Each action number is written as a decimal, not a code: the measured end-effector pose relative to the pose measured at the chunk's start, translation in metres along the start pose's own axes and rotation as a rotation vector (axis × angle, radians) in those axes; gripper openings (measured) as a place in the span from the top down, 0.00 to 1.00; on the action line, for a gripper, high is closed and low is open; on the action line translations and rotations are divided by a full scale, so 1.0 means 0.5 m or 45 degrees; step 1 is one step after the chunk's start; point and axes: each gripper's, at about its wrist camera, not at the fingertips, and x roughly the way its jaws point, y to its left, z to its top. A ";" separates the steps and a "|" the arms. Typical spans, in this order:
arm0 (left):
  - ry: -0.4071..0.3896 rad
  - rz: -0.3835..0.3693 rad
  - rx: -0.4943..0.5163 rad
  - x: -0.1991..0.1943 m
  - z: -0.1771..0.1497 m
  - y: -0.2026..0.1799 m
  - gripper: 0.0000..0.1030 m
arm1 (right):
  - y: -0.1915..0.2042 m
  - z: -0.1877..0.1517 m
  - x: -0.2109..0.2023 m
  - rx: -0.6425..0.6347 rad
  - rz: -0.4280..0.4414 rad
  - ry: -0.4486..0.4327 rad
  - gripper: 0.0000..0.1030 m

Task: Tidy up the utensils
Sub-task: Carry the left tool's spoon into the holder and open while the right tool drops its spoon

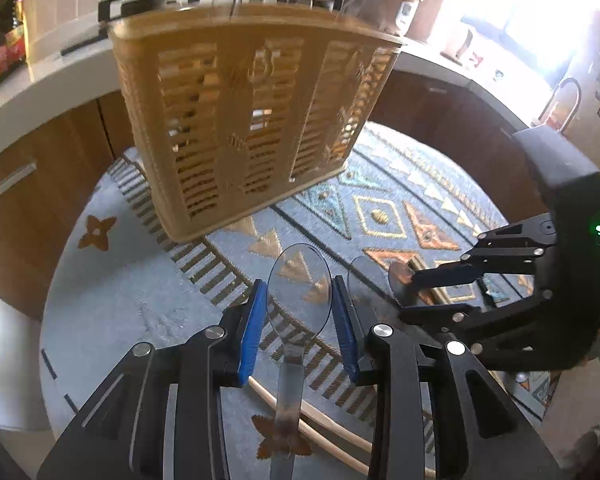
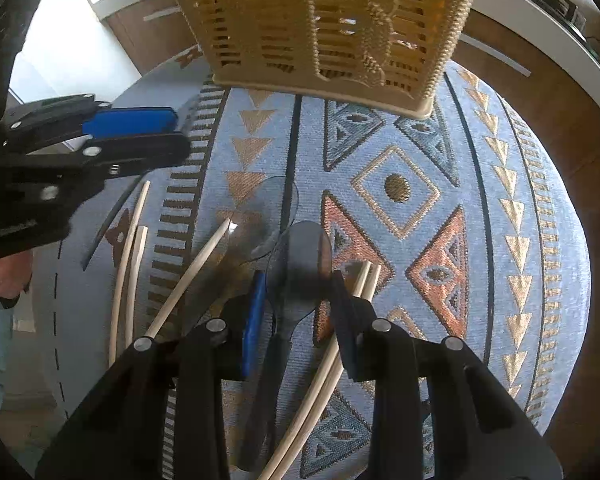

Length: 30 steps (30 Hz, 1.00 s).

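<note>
A: From the left wrist view, we see our left gripper (image 1: 299, 300) with its blue pads (image 1: 254, 332) drawn in narrow around a clear plastic spoon (image 1: 298, 280). The bowl of the spoon stands out past the fingertips and the handle runs back between the fingers towards the camera. The pads sit right at the neck of the spoon; we take it as held, lifted off the patterned cloth (image 1: 112, 312).

B: And the basket?

A: The tan slotted utensil basket (image 1: 240, 120) stands upright on the cloth, beyond the spoon. Our right gripper (image 1: 404, 280) is to the right of the basket and nearer to us, low over the cloth, by a copper-coloured spoon bowl (image 1: 400, 274). Pale wooden chopsticks (image 1: 320, 416) lie on the cloth under our left gripper, on the near side of the basket.

B: Now the right wrist view.

A: Our right gripper (image 2: 298, 276) has its jaws narrow, closed about a smoky clear spoon (image 2: 300, 264); another clear spoon (image 2: 268, 216) lies overlapping it, a little nearer the basket (image 2: 320, 24). We cannot tell whether the held spoon is off the cloth (image 2: 520, 320). Chopsticks (image 2: 188, 280) lie on both sides of the gripper, all on the near side of the basket. Our left gripper (image 2: 180, 128) reaches in left of the basket, and a hand (image 2: 4, 276) shows behind it.
</note>
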 end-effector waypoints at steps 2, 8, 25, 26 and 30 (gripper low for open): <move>-0.036 -0.007 -0.008 -0.022 0.000 0.000 0.70 | -0.013 -0.002 -0.019 0.009 0.018 -0.036 0.72; -0.221 -0.037 -0.063 -0.115 0.010 0.001 0.70 | -0.032 -0.010 -0.099 0.009 0.093 -0.223 0.72; -0.815 -0.012 -0.206 -0.312 0.102 -0.056 0.70 | -0.037 0.009 -0.372 -0.048 0.108 -0.868 0.72; -0.849 0.000 -0.209 -0.320 0.115 -0.058 0.70 | -0.040 0.019 -0.387 -0.038 0.112 -0.905 0.72; -0.925 0.033 -0.252 -0.327 0.164 -0.066 0.70 | -0.053 0.041 -0.456 0.006 0.062 -1.060 0.72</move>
